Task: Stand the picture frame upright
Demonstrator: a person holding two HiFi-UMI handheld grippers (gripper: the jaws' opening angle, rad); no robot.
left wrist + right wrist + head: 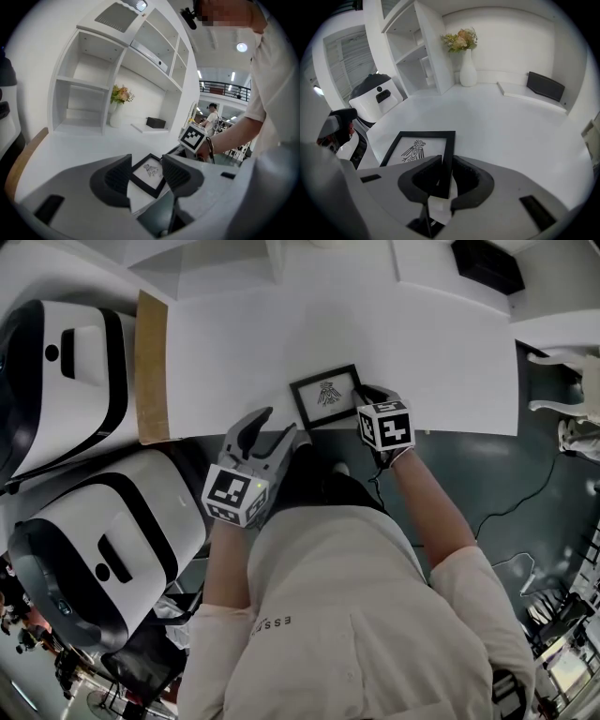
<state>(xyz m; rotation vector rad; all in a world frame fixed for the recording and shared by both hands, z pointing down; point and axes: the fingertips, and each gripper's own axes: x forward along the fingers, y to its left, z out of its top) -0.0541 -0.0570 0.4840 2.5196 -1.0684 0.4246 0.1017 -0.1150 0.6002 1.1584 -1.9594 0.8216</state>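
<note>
Ribbed right claw (444,163) pinches thin black picture frame (417,150).

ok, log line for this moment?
right gripper: shut on picture frame edge | left gripper: open, not gripping | picture frame: not upright yet

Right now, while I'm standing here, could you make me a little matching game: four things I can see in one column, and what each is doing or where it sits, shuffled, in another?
1. picture frame
2. left claw
3. right claw
4. white vase

A. open, gripping nothing
B. holding flowers, beside the shelves
C. closed on the frame's black side bar
D. resting on the white table, near its front edge

Pairs: 1-D, 2-A, 3-C, 4-B.
</note>
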